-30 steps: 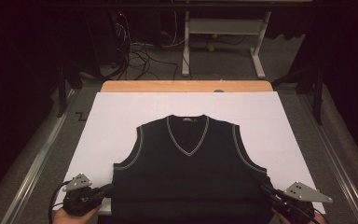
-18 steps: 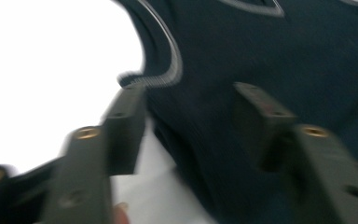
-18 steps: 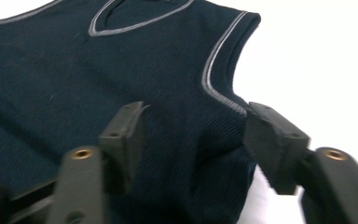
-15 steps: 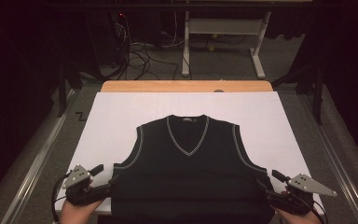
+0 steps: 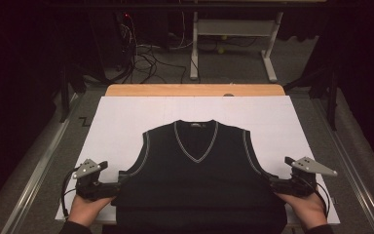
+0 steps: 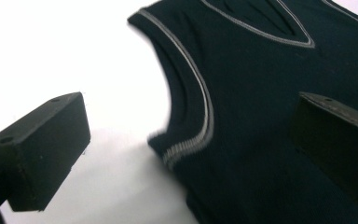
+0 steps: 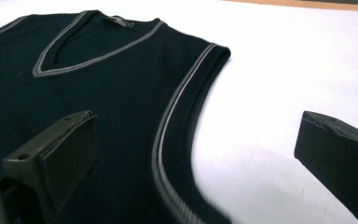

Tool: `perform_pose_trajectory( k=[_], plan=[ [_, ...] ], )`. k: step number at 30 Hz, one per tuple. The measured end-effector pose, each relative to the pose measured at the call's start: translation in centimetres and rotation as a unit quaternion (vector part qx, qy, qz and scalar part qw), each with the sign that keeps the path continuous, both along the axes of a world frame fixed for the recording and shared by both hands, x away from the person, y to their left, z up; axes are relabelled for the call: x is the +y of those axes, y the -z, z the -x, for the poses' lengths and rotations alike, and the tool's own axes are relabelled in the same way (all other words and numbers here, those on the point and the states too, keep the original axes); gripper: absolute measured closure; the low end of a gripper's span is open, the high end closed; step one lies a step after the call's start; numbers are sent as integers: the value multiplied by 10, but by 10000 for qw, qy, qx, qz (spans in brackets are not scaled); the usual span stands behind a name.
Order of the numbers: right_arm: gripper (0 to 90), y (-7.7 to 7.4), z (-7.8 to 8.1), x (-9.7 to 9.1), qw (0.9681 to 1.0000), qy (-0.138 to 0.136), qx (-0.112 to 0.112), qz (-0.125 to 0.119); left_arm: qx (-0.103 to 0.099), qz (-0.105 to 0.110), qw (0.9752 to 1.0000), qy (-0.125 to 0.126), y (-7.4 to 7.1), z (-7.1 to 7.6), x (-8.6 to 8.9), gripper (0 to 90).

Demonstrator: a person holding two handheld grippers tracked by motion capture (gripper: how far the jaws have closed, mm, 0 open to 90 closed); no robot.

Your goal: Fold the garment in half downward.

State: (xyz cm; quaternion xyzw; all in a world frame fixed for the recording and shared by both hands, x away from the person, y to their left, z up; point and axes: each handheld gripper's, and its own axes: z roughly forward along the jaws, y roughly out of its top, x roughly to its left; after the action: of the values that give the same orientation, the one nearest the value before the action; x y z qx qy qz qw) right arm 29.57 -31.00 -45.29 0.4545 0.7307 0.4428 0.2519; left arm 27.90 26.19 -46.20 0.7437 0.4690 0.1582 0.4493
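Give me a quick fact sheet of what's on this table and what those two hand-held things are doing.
garment: dark sleeveless V-neck vest with pale trim, lying flat, neck away from the person
surface: white sheet over a wooden table
left tool: jaws open, at the vest's left side below the armhole
right tool: jaws open, at the vest's right side below the armhole
holding anything: no, neither has closed on the cloth
background: cables on the floor, a metal stand
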Motion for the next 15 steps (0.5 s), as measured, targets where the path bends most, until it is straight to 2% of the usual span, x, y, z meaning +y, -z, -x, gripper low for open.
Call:
perform_pose_trajectory(
  k=[4,8,15],
  plan=[
    [1,-7,-19,7,9999,41,-84,108,9,-97,10000,11,-9,-22,-8,0],
    [2,-12,-39,12,9998,124,-73,156,19,-86,9999,-67,-16,-44,-14,0],
    [2,-11,-63,20,9997,95,-1,233,162,-75,9997,-146,-21,-81,-21,0]
  ],
)
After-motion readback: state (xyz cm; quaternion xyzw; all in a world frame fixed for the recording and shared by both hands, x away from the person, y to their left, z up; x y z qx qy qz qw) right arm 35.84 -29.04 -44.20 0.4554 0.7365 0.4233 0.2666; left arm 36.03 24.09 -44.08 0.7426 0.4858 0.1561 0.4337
